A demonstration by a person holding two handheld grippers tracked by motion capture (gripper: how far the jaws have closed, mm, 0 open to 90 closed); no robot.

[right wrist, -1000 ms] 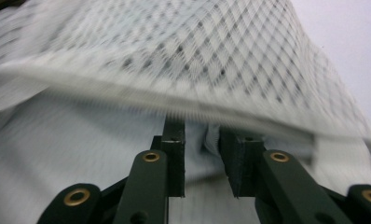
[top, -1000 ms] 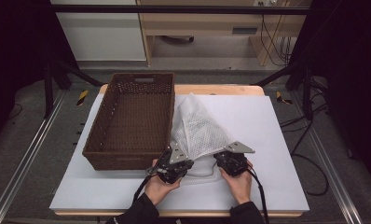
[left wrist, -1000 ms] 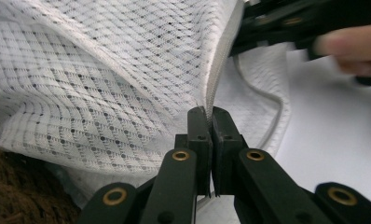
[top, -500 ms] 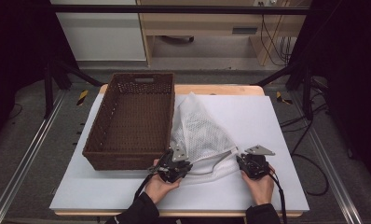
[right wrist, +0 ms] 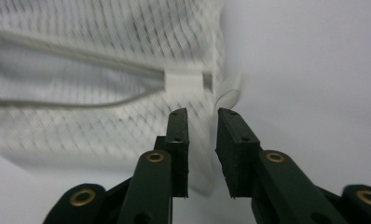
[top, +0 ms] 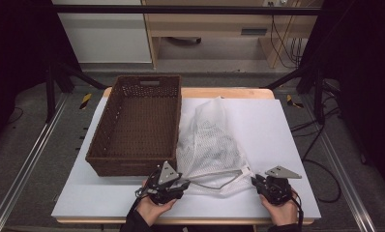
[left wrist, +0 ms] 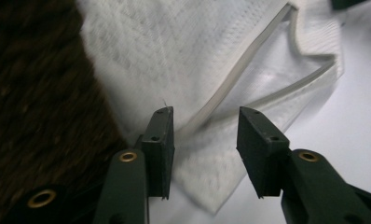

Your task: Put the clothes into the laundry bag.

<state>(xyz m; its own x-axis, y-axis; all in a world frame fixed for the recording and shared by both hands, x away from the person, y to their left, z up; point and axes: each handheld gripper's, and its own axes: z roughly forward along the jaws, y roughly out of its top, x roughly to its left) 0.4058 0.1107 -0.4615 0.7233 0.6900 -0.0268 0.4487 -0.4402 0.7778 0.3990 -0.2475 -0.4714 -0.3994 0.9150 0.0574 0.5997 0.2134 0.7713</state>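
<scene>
I had the white mesh laundry bag lying flat on the white tabletop, its long side just beside the right wall of the brown wicker basket, its open mouth turned toward me at the near edge. The zip edge of that mouth hung slack between my two tools. My left gripper sat at the mouth's left corner, close to the basket's near right corner; its jaws had just been opening, and in the left gripper view they stood apart with the bag's corner and its pale zip tape lying between them, the pads not pressing on it. My right gripper sat at the mouth's right corner, well apart from the left one. Its jaws had just been opening too; in the right gripper view a narrow gap showed between the pads, mesh blurred beyond it, the white zip end and a small loop just ahead of the tips, nothing clamped.
</scene>
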